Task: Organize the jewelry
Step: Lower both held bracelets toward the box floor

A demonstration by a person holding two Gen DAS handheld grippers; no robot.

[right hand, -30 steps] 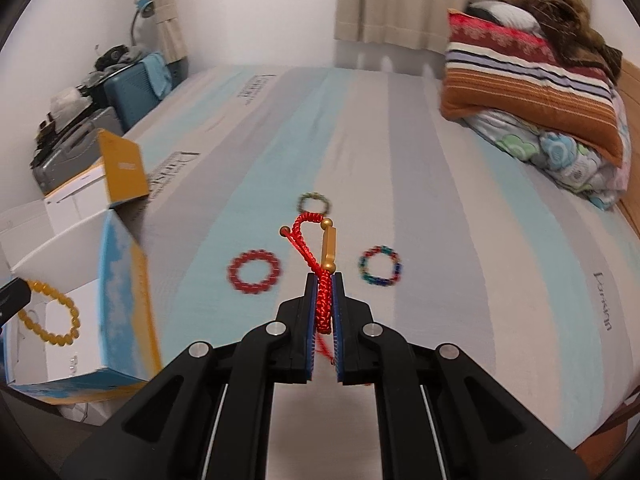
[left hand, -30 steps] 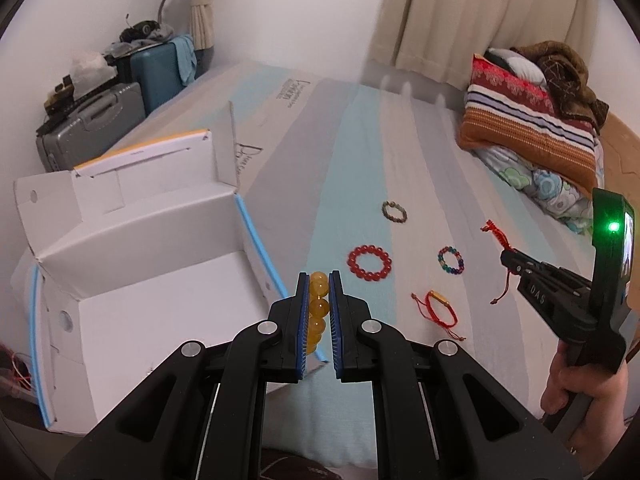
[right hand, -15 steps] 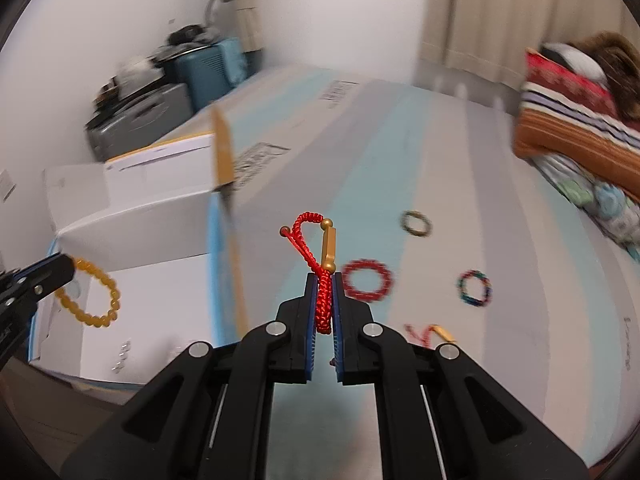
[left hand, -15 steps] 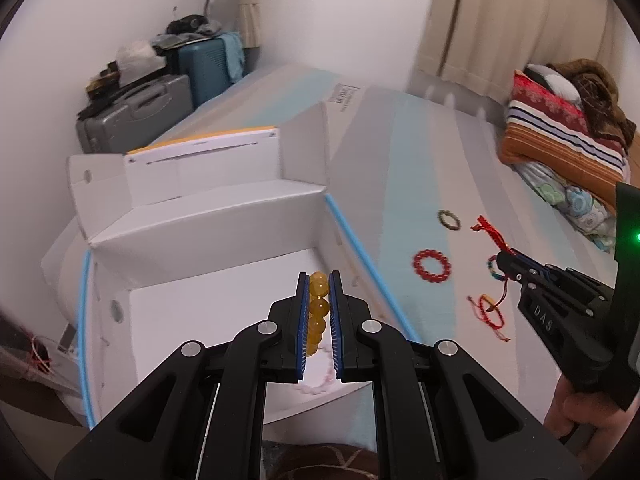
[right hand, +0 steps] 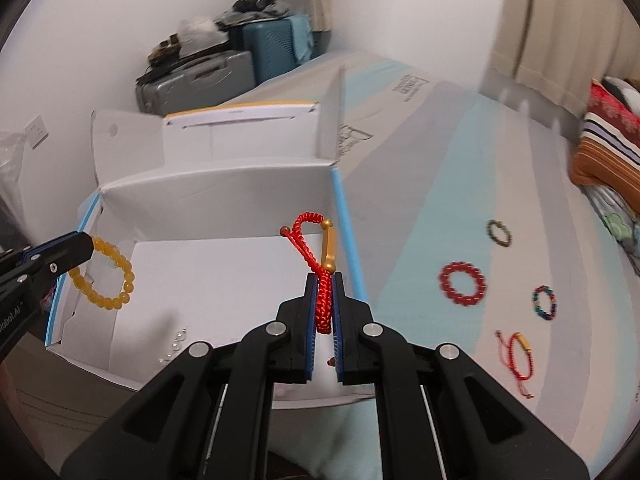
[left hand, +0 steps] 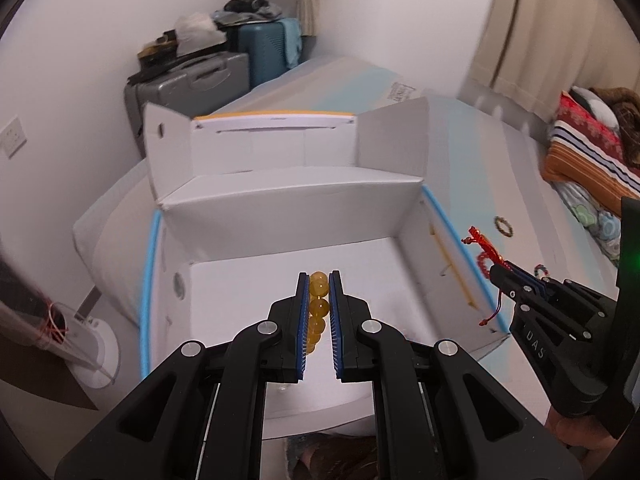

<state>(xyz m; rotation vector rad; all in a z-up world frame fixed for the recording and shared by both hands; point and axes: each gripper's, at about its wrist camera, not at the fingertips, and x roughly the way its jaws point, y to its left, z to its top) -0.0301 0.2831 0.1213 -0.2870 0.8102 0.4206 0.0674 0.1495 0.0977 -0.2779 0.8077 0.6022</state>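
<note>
Left wrist view: left hand-held gripper (left hand: 319,280) tilts down over the white box (left hand: 280,200), clamping the amber bead bracelet (left hand: 318,300).

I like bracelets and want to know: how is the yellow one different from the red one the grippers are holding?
The yellow bead bracelet is a ring of round, glossy beads; the red cord bracelet is braided string with a gold tube. The yellow one hangs from the left gripper over the white box; the red one sticks up from the right gripper near the box's blue-edged wall. Both are pinched in shut jaws.
</note>
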